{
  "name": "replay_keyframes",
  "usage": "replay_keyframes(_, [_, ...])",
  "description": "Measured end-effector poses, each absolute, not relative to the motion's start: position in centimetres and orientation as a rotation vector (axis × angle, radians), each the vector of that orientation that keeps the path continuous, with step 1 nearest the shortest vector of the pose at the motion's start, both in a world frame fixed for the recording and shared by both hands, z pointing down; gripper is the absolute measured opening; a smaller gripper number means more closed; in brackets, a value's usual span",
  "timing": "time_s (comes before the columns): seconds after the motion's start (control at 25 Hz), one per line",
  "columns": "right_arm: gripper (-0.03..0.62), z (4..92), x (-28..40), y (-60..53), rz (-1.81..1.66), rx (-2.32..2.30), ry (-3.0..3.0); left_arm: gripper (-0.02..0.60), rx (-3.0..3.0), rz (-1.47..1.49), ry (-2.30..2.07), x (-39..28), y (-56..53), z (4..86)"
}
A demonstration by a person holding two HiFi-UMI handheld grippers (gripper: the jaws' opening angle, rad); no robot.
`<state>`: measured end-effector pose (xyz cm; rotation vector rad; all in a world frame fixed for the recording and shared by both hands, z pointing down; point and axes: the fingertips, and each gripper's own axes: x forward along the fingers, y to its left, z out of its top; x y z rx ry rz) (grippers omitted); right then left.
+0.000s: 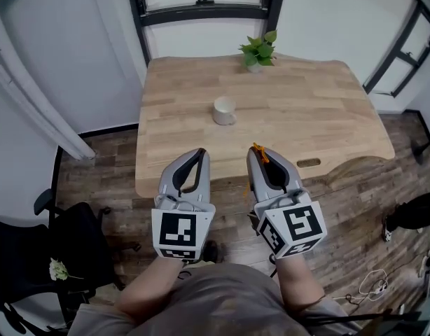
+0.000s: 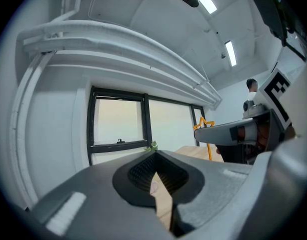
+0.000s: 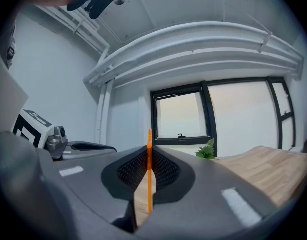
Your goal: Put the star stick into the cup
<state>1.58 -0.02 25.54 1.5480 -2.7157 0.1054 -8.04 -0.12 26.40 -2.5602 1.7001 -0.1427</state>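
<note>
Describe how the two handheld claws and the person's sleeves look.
The left claw and right claw are grey tapered shells with black ribbed pads inside. The left cube and right cube are white with black square markers. The person wears a taupe top, forearms bare.

Two bare forearms rise from the bottom centre of the head view, each carrying a grey gripper, side by side and pointing toward the top of the frame. The left gripper [image 1: 199, 152], centre left, has its jaws together and empty. The right gripper [image 1: 255, 150], centre right, pinches the thin orange star stick [image 3: 149, 174] between closed jaws.
</note>
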Motion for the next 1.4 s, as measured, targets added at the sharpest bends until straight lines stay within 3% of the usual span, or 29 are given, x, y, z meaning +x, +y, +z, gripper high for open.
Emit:
replay_keyframes(0.76, [0.043,25.5,4.5,-9.4,0.182,1.62,-2.754,0.0,-2.605,-0.205,1.692,-6.3,-9.6,28.8])
replay_keyframes(1.4, [0.043,26.2,5.5,-22.4,0.289,1.385,-2.91,0.0,-2.451,-0.291,1.878,-5.0,-20.4,28.7])
